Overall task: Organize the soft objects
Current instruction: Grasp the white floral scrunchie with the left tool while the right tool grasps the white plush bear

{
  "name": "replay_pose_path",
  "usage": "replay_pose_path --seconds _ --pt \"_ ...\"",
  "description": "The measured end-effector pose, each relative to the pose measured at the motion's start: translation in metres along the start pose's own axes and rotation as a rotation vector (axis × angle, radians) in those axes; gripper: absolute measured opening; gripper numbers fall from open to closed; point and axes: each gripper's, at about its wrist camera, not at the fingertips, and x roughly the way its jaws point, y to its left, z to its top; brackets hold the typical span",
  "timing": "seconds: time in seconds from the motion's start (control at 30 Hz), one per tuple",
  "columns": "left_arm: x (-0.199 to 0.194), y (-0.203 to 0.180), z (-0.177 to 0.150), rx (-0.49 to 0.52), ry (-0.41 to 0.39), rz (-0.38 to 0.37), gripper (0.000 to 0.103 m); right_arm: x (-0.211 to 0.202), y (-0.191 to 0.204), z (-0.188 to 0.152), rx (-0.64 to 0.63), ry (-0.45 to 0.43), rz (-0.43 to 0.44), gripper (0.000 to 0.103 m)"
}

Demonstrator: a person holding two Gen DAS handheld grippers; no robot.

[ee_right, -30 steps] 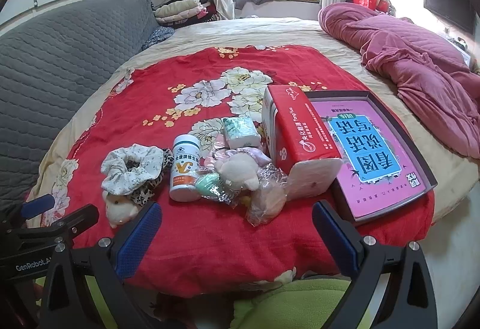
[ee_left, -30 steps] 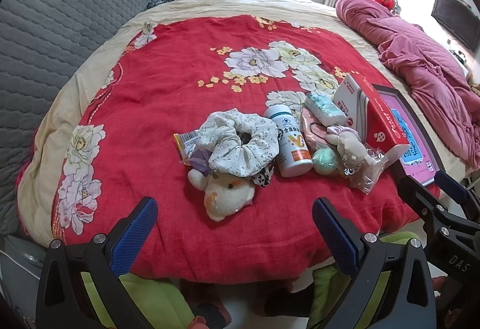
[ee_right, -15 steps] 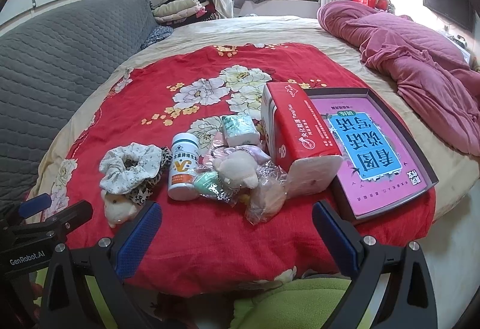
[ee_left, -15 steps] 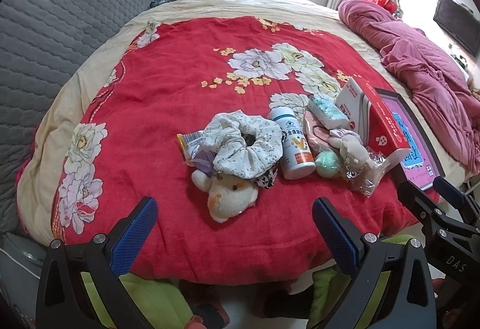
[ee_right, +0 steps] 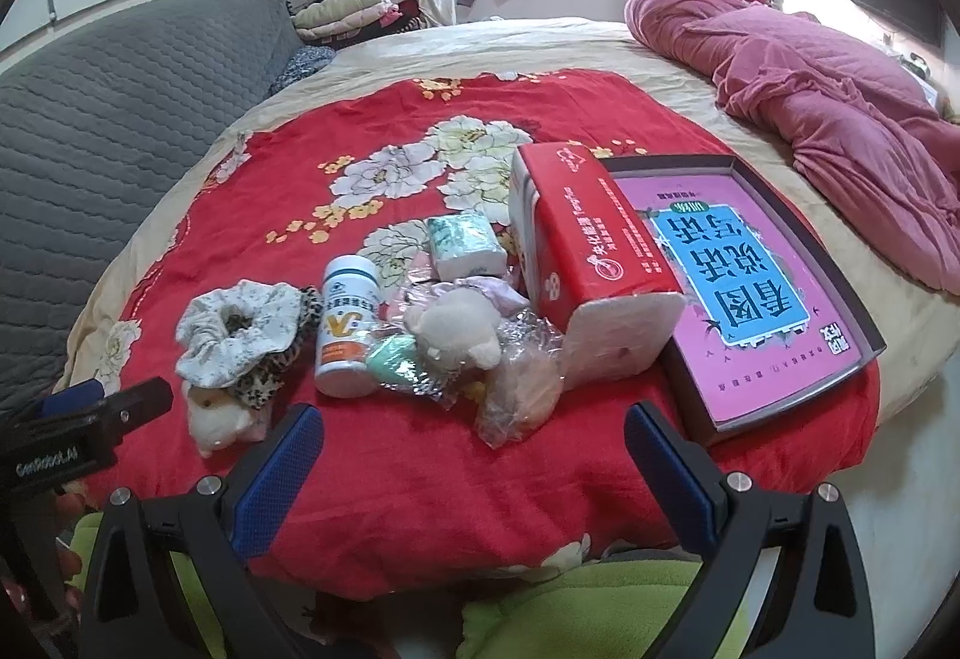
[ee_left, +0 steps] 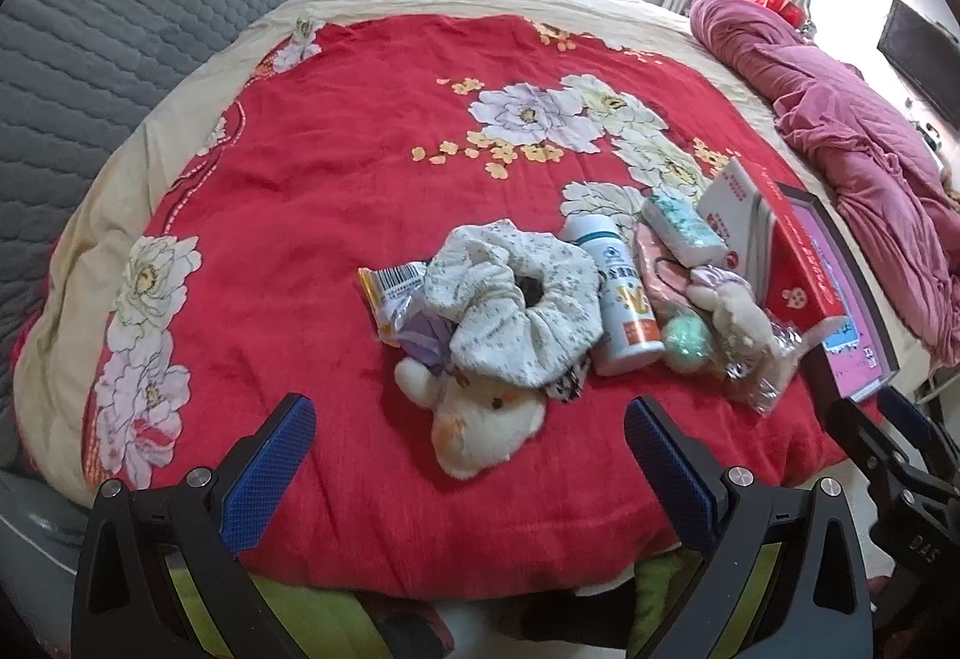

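approach step: both left claw [ee_left: 470,446] and right claw [ee_right: 474,446] gape empty; plush bear [ee_left: 483,428] at 12 o'clock needs grasping.

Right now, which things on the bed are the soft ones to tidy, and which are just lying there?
Soft ones to tidy:
white scrunchie
cream plush toy
small plush bunny
green puff ball

Just lying there:
white bottle
red tissue box
pink book
snack wrapper

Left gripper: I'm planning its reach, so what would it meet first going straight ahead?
Probably the cream plush toy, lying between the open left gripper fingers' line, with the white scrunchie just beyond; depth is uncertain.
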Motion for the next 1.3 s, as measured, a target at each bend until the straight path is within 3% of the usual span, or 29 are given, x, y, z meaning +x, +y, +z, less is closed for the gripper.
replay_pose_path --seconds 0.3,0.6,0.73,0.83,0.9,1.07,1.17,1.27,1.3 --pt "0.045 0.018 0.020 -0.048 0.021 -0.021 0.102 0.034 0.003 0.012 -0.009 0.015 0.015 0.101" --pt "0.069 0.023 0.032 -0.049 0.032 -0.027 0.102 0.074 0.028 0.024 -0.121 0.039 -0.034 0.094" --pt "0.074 0.025 0.037 -0.057 0.035 -0.033 0.096 0.084 0.033 0.022 -0.143 0.044 -0.047 0.092" --pt "0.077 0.025 0.042 -0.049 0.035 -0.029 0.086 0.089 0.031 0.025 -0.145 0.042 -0.059 0.086" --pt "0.079 0.023 0.044 -0.041 0.043 -0.034 0.067 0.090 0.029 0.027 -0.146 0.041 -0.066 0.080" --pt "0.083 0.023 0.045 -0.043 0.056 -0.055 0.040 0.098 0.028 0.030 -0.163 0.048 -0.077 0.074" --pt "0.081 0.024 0.045 -0.049 0.050 -0.067 0.035 0.103 0.029 0.030 -0.189 0.062 -0.093 0.070" --pt "0.081 0.028 0.044 -0.061 0.048 -0.092 0.027 0.108 0.031 0.030 -0.202 0.068 -0.094 0.058" --pt "0.081 0.029 0.044 -0.066 0.045 -0.104 0.025 0.110 0.031 0.030 -0.207 0.071 -0.087 0.049"
